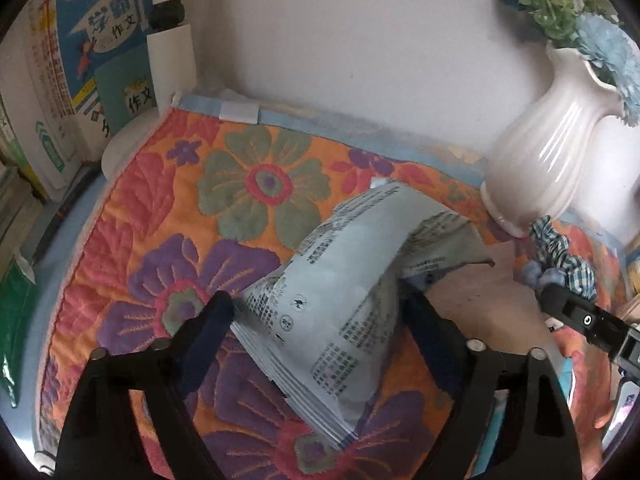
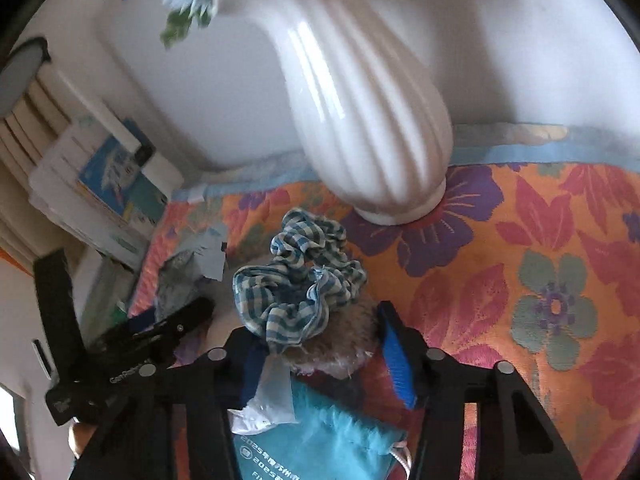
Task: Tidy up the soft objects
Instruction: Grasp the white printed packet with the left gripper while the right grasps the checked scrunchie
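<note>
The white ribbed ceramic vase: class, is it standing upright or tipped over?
Upright: the white ribbed ceramic vase stands on its base on the floral quilted cloth.

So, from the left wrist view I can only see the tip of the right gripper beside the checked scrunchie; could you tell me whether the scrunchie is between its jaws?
Observer: Yes, the checked scrunchie sits between the jaws of the right gripper. I cannot tell whether they press on it yet.
Operator: Thank you. Is anything under it?
Observer: It lies on a fuzzy brownish item, which also reaches in between the jaws.
Operator: And what is nearer that camera?
Observer: A teal drawstring pouch with white print lies there, with a clear plastic scrap at its edge.
</note>
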Available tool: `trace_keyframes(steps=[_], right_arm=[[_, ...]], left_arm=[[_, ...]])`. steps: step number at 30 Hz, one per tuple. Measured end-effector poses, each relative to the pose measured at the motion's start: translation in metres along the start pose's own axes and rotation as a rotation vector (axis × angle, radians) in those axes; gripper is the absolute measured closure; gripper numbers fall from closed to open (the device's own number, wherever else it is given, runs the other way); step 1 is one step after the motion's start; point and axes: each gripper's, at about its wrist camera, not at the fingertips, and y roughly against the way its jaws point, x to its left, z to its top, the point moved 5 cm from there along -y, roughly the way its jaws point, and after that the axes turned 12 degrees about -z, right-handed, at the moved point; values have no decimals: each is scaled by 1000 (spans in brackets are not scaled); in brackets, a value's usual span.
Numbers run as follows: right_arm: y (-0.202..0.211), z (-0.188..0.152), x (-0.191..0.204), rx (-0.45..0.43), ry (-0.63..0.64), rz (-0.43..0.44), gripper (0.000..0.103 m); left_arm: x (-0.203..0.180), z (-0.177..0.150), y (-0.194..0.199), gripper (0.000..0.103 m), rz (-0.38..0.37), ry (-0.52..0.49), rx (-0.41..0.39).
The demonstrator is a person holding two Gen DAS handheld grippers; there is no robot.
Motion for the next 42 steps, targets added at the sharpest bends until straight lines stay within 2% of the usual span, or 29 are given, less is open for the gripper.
trace_keyframes(steps=[3,4,7,10,13,16,20,25,26,27,29,30,31,33,35,38,40,42], right_arm=[[7,-2,-7,-21,-34,22,60],[10,-1,-8,-32,-37,19,60],[26,-4,-11,-58,-40,-2,60],[48,-10,-13,-81,-41,-5,60],[81,-22,-15,-110,-21,-39,60],[112,-41,-16,-124,21,-76,60],[142,-81,-20,-92,104,-210,60],[158,-129,-32,-56,181,-350,59],[158,-138,-35,-44,199,-384,59],[158,-150,-40,-30,220,-424,59],[156,-163,-46,-18,236,-439,59],[158,-168,-49,-28,238,-436,57],[159,-170,-49,-37,242,-436,55],[161,-173,-51,-38,240,-423,44],[162,-174,-54,-36,219,-387,43],[158,-175,-59,-17,177,-349,41],[157,-177,-59,-10,157,-343,41],[156,-177,-60,-6,143,-334,39]], left_arm=[[-8,1,4,38,15,-37,-27],[-10,1,6,46,17,-47,-34],[-15,0,16,55,8,-51,-62],[-15,-2,31,58,-39,8,-86],[-16,-19,57,60,-80,31,-110],[-23,-44,80,60,-118,38,-100],[-35,-90,110,60,-172,48,-49],[-50,-140,131,60,-137,60,10],[-52,-147,133,58,-150,59,29],[-55,-153,135,52,-167,49,48],[-60,-160,140,50,-177,10,59],[-62,-162,143,40,-180,-10,58],[-64,-161,146,22,-183,-31,51],[-63,-157,151,5,-155,-75,16],[-62,-150,152,3,-122,-139,-17],[-65,-139,134,3,-105,-228,19],[-72,-137,121,3,-131,-281,39],[-78,-144,103,3,-199,-339,131]])
